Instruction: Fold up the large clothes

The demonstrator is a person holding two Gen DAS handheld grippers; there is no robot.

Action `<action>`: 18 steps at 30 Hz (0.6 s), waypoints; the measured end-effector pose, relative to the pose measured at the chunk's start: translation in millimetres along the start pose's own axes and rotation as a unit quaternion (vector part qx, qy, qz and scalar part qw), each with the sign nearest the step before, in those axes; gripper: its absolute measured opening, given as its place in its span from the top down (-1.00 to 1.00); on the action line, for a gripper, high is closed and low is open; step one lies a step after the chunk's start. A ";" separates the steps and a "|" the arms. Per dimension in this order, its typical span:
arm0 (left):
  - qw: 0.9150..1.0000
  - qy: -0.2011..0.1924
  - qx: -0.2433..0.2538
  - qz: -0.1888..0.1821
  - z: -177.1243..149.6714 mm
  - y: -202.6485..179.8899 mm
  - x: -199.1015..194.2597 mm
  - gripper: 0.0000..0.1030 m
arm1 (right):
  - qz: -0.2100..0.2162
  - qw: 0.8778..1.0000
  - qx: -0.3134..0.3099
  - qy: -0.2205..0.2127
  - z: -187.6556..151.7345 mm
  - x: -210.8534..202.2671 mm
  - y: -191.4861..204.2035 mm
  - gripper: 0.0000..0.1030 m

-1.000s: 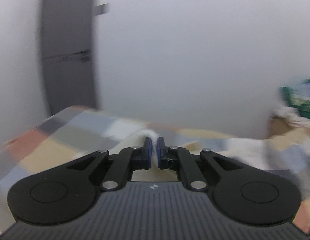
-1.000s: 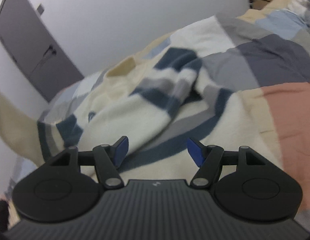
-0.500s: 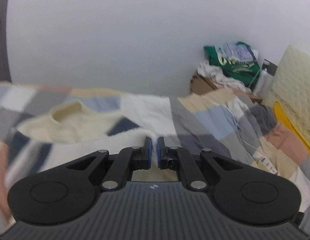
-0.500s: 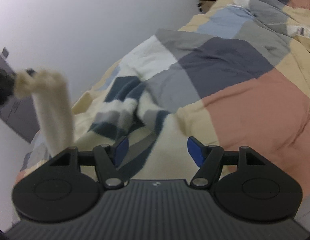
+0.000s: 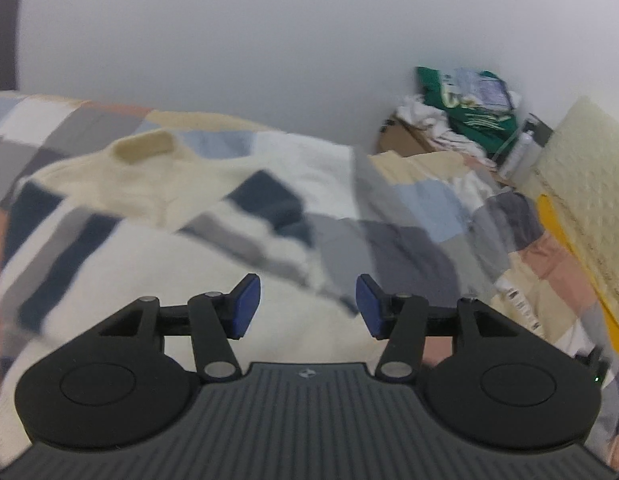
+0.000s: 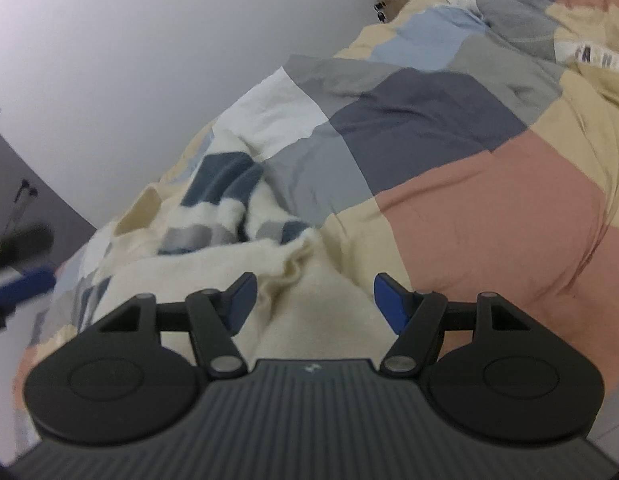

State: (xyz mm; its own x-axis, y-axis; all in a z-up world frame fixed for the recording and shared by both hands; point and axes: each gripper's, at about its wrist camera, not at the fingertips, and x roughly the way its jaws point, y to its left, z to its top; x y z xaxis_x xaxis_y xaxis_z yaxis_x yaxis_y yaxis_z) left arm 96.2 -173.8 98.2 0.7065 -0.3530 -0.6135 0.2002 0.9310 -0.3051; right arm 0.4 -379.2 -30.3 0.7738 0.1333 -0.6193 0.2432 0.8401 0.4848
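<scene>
A big cream sweater with dark blue and grey stripes lies on the bed. The bed has a patchwork cover with squares of pink, grey, tan and light blue. The sweater sits on the side of the bed by the white wall, and its round neck hole points to that wall.

The left claw hangs just over the sweater, near its striped sleeve. Its jaws are opening, and the blue pads stand apart. No cloth is pinched between them; the sweater is only seen under the gap.

The right claw is also wide, with nothing in its grip. It hangs over a bunched cream edge of the sweater, next to the pink square of the bed cover. In the right wrist view the left claw shows as a blurry dark and blue shape on the far side of the sweater.

Past the far end of the sweater, in the corner by the wall, there is a cardboard box with a heap of white and green clothes on top.
</scene>
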 end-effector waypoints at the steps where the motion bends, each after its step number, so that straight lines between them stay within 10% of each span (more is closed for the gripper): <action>1: 1.000 -0.001 -0.003 0.007 -6.2 8.2 -4.1 -0.15 | 0.002 1.000 -0.004 0.002 -0.7 0.2 1.6 -0.33; 18: 0.988 0.034 -0.091 0.119 -123.4 145.5 -45.4 -0.15 | -0.052 0.991 -0.069 0.101 -22.5 41.4 19.5 -0.31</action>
State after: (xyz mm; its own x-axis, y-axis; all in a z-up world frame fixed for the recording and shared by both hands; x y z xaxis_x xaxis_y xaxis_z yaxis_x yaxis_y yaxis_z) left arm 9.6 -33.8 -8.3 0.6704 -0.1375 -0.7292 -0.0956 0.9585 -0.2686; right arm 24.0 -345.4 -60.4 0.6132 0.1332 -0.7786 0.2213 0.9172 0.3313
